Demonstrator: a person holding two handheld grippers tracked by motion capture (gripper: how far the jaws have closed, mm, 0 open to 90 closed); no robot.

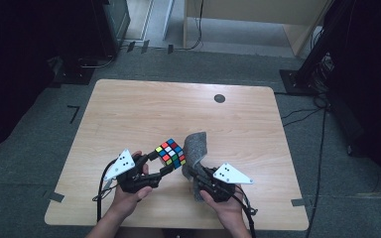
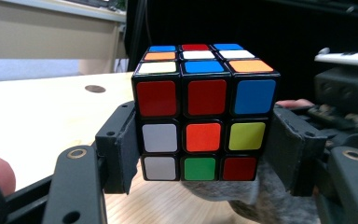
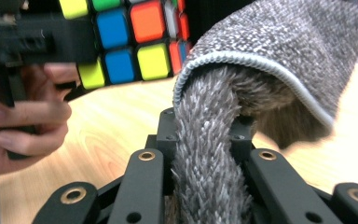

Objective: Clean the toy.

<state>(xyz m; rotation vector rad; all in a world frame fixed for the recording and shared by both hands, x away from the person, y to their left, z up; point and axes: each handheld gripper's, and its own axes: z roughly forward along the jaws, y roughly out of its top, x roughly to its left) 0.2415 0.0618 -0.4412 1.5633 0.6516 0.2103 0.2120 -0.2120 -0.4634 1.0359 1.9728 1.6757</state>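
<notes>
A colourful puzzle cube hangs above the wooden table, clamped between the jaws of my left gripper, one jaw on each side face. A grey fluffy cloth stands folded over just right of the cube, touching or nearly touching it. My right gripper is shut on the cloth's lower part. A strip of the cloth shows beneath the cube in the left gripper view.
A small dark round disc sits in the tabletop near its far edge. Black stands and cables crowd the floor at the right. A hand holds the left gripper.
</notes>
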